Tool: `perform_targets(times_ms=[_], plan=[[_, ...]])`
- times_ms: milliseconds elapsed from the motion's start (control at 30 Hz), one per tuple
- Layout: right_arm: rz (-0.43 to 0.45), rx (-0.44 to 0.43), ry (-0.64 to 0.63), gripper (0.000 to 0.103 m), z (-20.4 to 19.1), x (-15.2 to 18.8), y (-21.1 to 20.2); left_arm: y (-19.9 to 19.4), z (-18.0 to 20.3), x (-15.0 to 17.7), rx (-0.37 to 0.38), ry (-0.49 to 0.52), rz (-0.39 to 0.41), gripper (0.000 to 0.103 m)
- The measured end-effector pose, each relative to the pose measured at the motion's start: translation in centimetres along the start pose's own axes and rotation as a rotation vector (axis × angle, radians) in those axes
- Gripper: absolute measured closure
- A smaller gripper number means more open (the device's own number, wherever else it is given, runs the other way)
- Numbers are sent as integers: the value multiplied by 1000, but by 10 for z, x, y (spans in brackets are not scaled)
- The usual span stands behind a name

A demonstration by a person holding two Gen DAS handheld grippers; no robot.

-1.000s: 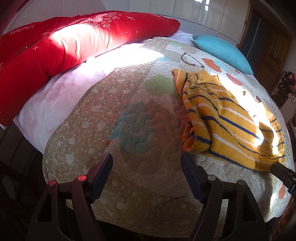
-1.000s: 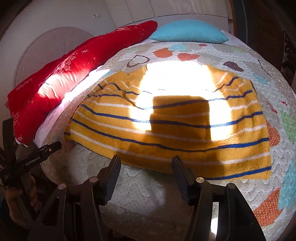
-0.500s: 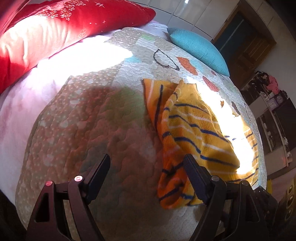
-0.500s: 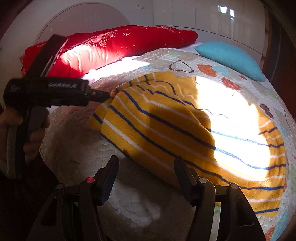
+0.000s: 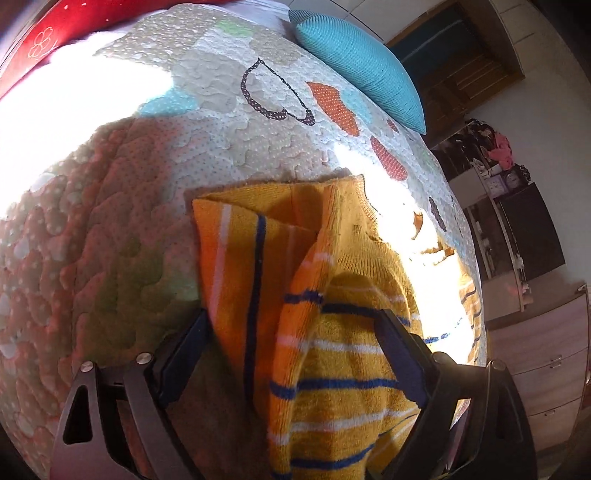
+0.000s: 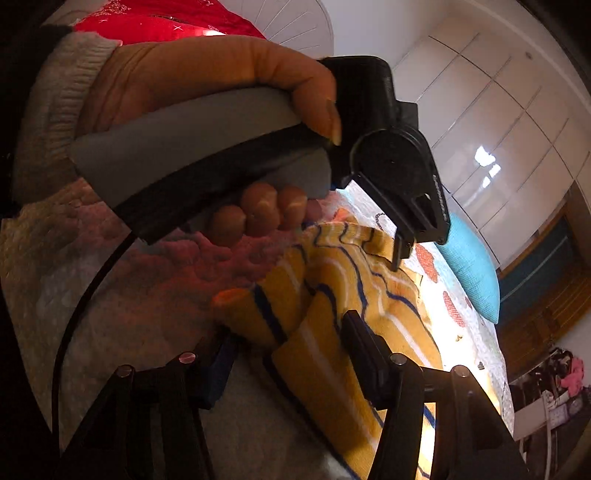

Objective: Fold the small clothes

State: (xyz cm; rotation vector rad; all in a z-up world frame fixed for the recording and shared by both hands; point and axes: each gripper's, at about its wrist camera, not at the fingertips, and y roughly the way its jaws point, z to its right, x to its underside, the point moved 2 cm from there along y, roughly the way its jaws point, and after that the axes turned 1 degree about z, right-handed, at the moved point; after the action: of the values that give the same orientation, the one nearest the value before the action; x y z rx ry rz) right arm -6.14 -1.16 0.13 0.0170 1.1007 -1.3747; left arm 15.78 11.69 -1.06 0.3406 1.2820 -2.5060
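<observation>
Yellow striped garment (image 5: pixel 332 332) on a quilt (image 5: pixel 110 240), seen along both grippers. Left gripper (image 5: pixel 295 354): fingers (image 5: pixel 184 350) apart, with a bunched fold of the garment lying between them and reaching past their tips; the fold's near end runs under the gripper body and out of frame at the bottom edge, so whether the pads touch the cloth cannot be told. Beyond the fingertips the garment's far half is washed out by sunlight and its stripes are lost in the glare. A blue pillow (image 5: pixel 362 70) lies far ahead and to the right of the fingers, cut off partly by the quilt's curve; a red pillow (image 5: pixel 44 40) is clipped by the upper left edge. Right gripper (image 6: pixel 286 358): fingers (image 6: pixel 362 347) apart, straddling a raised ridge of the garment (image 6: pixel 332 295); the left finger is in deep shadow and hard to make out. Ahead of and above these fingertips, the person's left hand (image 6: pixel 207 85) wraps the left gripper's grey handle, hiding much of the quilt (image 6: pixel 129 288) and the red pillow (image 6: pixel 166 26). Raised lettering on the left gripper's black body is too blurred to read. The blue pillow (image 6: pixel 469 258) lies beyond to the right.
</observation>
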Motion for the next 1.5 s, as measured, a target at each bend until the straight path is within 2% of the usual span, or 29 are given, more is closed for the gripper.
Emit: perform_targets(times_ms=[33, 100, 133, 167, 200, 333, 433, 600, 767, 933, 1033, 1100, 1133, 1167, 1233, 1300, 1400, 1500], plan=[[-2, -8, 9, 48, 1, -2, 5, 1, 0, -3, 6, 1, -7, 14], [-5, -29, 42, 60, 3, -5, 11, 2, 0, -8, 11, -4, -15, 17], [-6, -39, 56, 65, 5, -6, 14, 2, 0, -10, -2, -5, -15, 39], [-5, -43, 67, 74, 7, -7, 15, 3, 0, -11, -33, -5, -22, 56], [0, -47, 81, 79, 11, -6, 15, 4, -1, -12, -59, -9, -30, 83], [58, -67, 192, 83, 45, -4, 0, -9, 12, -15, -73, -31, -1, 90], [113, -46, 265, 84, 75, 2, -21, -22, 44, -21, -77, -15, 35, 91], [160, 20, 420, 86, 138, 35, -52, -23, 130, -39, -3, 58, 63, 91], [125, 140, 586, 86, 204, 101, -74, 40, 230, -41, 45, 204, -16, 91], [43, 230, 742, 86, 245, 170, -84, 116, 308, -18, 78, 311, -125, 91], [-20, 190, 830, 86, 257, 199, -70, 154, 335, -1, 30, 391, -166, 91], [-41, 130, 909, 81, 261, 218, -66, 169, 338, 7, 17, 396, -194, 91], [-42, 111, 950, 79, 259, 228, -70, 171, 338, 11, 11, 388, -196, 88], [-39, 97, 989, 70, 260, 235, -72, 170, 338, 14, 12, 385, -197, 86], [-34, 85, 1057, 60, 265, 248, -74, 159, 341, 19, 22, 401, -186, 67], [-23, 69, 1116, 50, 269, 264, -78, 141, 345, 23, 8, 430, -145, 57], [-9, 43, 1194, 47, 274, 275, -90, 109, 343, 27, -55, 463, -65, 38], [24, 50, 1240, 45, 279, 287, -109, 78, 328, 37, -118, 485, 6, 32]])
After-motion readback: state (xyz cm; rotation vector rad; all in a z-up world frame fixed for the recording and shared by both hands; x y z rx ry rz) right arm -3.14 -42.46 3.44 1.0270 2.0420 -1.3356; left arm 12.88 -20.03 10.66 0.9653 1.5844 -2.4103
